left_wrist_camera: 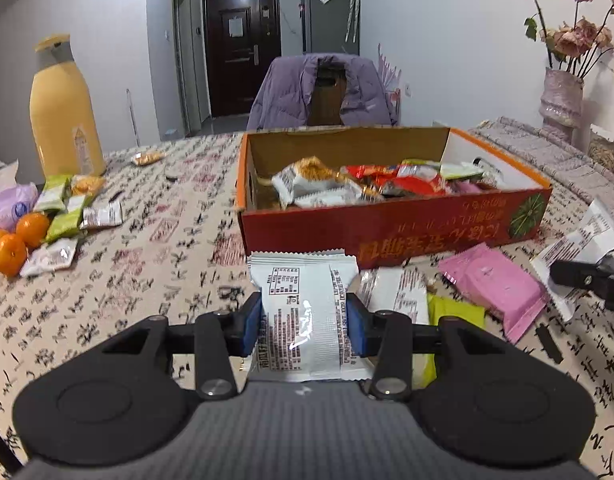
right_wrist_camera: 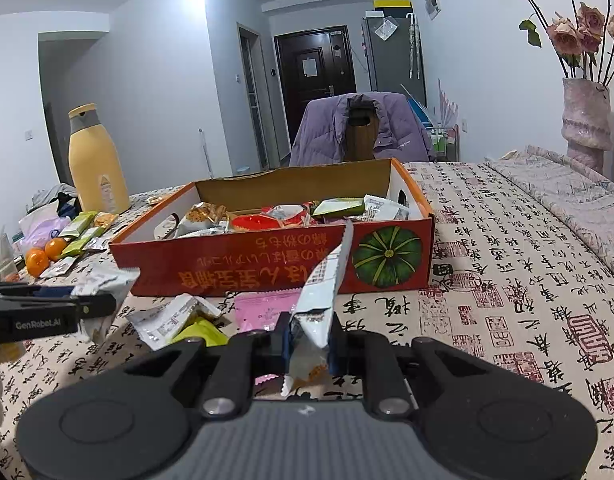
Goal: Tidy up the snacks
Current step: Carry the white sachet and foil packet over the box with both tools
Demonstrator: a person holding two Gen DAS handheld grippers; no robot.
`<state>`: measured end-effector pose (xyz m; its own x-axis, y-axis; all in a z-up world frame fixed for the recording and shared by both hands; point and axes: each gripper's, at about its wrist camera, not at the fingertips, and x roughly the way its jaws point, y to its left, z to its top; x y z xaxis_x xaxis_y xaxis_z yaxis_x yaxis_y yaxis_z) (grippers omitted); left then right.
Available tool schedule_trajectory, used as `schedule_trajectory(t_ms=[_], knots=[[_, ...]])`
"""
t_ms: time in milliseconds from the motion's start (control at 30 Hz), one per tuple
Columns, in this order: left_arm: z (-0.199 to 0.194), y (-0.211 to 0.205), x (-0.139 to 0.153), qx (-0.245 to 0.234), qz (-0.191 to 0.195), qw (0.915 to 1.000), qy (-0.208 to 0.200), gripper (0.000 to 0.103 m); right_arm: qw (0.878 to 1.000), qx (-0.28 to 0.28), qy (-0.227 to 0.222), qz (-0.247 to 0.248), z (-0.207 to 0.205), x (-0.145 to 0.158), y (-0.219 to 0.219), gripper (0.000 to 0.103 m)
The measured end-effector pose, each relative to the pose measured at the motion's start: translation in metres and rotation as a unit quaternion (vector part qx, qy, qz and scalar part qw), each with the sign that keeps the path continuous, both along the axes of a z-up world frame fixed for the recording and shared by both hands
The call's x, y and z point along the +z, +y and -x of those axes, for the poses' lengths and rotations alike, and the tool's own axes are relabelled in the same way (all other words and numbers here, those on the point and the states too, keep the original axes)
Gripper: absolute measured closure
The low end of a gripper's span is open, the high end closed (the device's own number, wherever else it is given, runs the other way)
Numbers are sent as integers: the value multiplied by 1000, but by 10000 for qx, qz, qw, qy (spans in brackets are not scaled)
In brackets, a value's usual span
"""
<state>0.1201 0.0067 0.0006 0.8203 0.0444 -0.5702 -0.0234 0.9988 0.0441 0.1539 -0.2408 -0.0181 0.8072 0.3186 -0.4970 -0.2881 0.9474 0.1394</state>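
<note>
An open red-and-orange cardboard box [left_wrist_camera: 395, 236] [right_wrist_camera: 267, 264] on the patterned tablecloth holds several snack packets. My left gripper [left_wrist_camera: 305, 324] is shut on a white snack packet [left_wrist_camera: 303, 304], held above the table just in front of the box. My right gripper [right_wrist_camera: 309, 340] is shut on another white snack packet [right_wrist_camera: 323, 292], tilted on edge, in front of the box's near wall. A pink packet [left_wrist_camera: 495, 288] [right_wrist_camera: 263, 310], a white packet [left_wrist_camera: 395, 292] [right_wrist_camera: 167, 320] and a yellow-green packet [left_wrist_camera: 455, 312] [right_wrist_camera: 199, 334] lie between the grippers and the box.
A yellow bottle [left_wrist_camera: 63, 112] [right_wrist_camera: 95, 160], oranges [left_wrist_camera: 15, 240] [right_wrist_camera: 43, 256] and several green and white packets [left_wrist_camera: 67, 208] [right_wrist_camera: 81, 232] sit at the left. A vase of dried roses [left_wrist_camera: 563, 96] [right_wrist_camera: 587, 120] stands at the right. A chair with a purple jacket [left_wrist_camera: 323, 92] is behind the table.
</note>
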Motion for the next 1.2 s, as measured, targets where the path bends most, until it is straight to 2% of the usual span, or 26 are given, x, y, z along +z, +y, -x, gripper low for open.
schedule_trajectory(t_ms=[233,600,967,1200], knots=[[-4,3,-14,47,24,9997,253,58,10000,0,25,3,-1,-1,0,87],[1,-1,-13,43,-4,9998,207,58,10000,-1,31,-4,-1,-2,1,87],[11,2,5,65,27,9999,-117,60,10000,36,6,-7,0,-4,2,87],[6,-1,31,4,63,9989,-471,60,9998,119,-177,-1,-4,12,9,87]])
